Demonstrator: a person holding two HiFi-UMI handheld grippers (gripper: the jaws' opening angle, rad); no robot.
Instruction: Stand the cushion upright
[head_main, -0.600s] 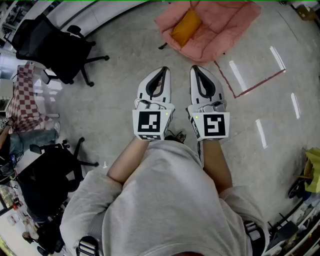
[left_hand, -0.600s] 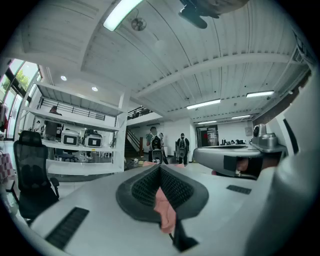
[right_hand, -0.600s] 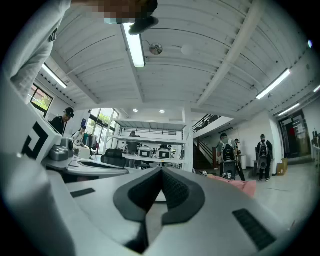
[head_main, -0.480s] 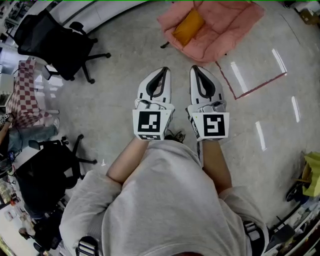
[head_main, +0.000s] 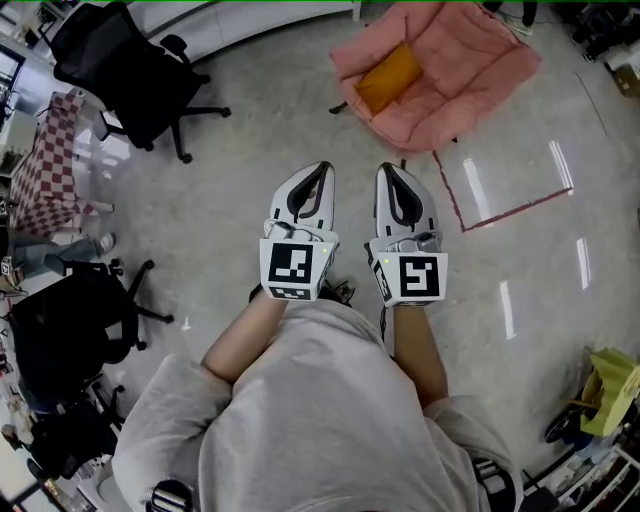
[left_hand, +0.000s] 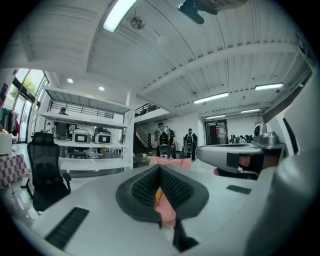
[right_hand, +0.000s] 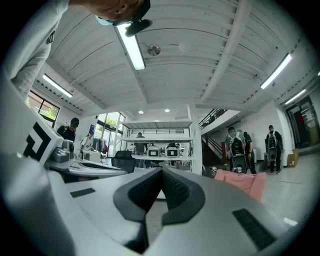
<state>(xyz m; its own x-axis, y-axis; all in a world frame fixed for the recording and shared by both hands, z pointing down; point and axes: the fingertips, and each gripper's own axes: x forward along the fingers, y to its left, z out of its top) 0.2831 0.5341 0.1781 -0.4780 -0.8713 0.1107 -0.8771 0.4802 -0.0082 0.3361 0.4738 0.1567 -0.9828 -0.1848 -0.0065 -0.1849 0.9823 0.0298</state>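
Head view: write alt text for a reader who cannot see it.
A person holds the left gripper and right gripper shut and empty, side by side, pointing toward an orange cushion lying on a pink padded seat. Black office chairs stand at left.

Floor: pale grey, polished, streaked with glare; red tape lines mark a corner at right.
Furniture: two black swivel chairs at left, a red-and-white checked cloth between them; a pink padded seat at top.
Ceiling: white ribbed panels, strip lights on.
Far wall: white shelving, a staircase beside it.
Windows: daylight at left.
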